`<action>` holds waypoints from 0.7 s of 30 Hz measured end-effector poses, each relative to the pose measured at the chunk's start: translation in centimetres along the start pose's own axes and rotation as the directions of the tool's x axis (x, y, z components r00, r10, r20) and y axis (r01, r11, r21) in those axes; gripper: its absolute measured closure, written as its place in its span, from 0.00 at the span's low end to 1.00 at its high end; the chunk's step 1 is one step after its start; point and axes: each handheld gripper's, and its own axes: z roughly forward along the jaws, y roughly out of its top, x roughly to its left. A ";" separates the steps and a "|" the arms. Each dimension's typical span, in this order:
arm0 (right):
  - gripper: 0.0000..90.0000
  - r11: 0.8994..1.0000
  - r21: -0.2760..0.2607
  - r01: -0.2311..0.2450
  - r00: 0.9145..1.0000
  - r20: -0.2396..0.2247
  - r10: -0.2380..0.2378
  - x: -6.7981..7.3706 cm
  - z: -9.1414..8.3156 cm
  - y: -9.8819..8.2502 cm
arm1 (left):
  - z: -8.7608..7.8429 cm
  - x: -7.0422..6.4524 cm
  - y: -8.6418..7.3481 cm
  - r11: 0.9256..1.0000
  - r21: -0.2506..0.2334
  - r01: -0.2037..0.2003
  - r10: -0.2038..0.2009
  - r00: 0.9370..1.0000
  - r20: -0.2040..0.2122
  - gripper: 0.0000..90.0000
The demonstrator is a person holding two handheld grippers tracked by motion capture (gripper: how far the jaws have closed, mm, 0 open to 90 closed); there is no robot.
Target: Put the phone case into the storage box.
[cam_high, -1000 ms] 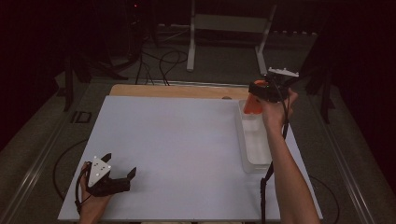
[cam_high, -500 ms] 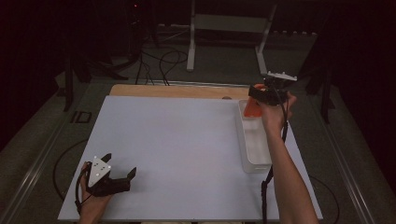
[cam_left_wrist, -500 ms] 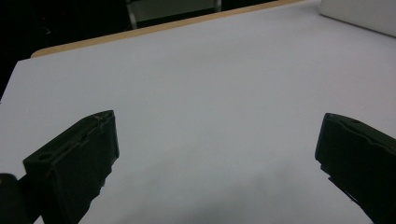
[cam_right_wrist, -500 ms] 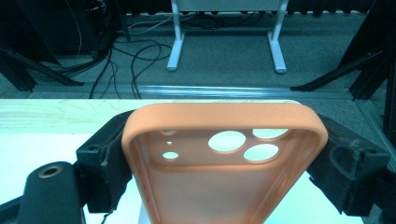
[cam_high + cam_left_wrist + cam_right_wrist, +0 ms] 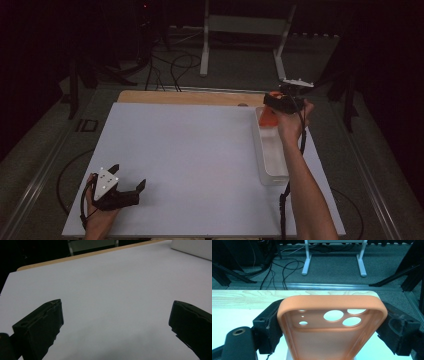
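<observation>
Right gripper [image 5: 278, 102] clamps orange phone case [image 5: 332, 325] by its soft side walls above far end of tray [image 5: 272, 172]; case could flex and slip out (thin rubbery rim); left gripper [image 5: 131, 186] open, idle on mat [image 5: 190, 160].

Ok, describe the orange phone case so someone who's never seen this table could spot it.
Start at the white table and go to the clear tray along its right edge. Above the tray's far end, the right gripper clamps the phone case: the only orange thing, with round camera holes.
</observation>
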 end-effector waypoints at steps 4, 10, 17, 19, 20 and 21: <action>0.18 1.000 0.005 0.002 1.000 -0.003 -0.002 0.2 0.3 -0.3 | 0.0 0.0 0.0 1.000 -0.001 0.001 -0.001 1.000 0.000 0.00; 0.18 1.000 0.020 -0.004 1.000 -0.004 0.004 0.2 0.9 -0.9 | -0.1 0.1 0.0 1.000 -0.001 0.002 -0.002 1.000 -0.001 0.00; 0.18 1.000 0.029 0.004 1.000 -0.002 -0.004 0.3 1.3 -1.3 | -0.1 0.1 0.0 1.000 -0.002 0.002 -0.002 1.000 -0.002 0.00; 0.18 1.000 0.030 0.002 1.000 -0.003 -0.002 0.4 1.4 -1.4 | -0.1 0.1 0.0 1.000 -0.002 0.003 -0.003 1.000 -0.002 0.00; 0.18 0.999 0.032 0.003 1.000 -0.001 -0.003 0.4 1.4 -1.4 | -0.1 0.1 0.0 1.000 -0.003 0.003 -0.003 1.000 -0.002 0.00; 0.18 0.999 0.032 0.003 1.000 -0.001 -0.003 0.4 1.4 -1.4 | -0.1 0.1 0.0 1.000 -0.003 0.003 -0.003 1.000 -0.002 0.00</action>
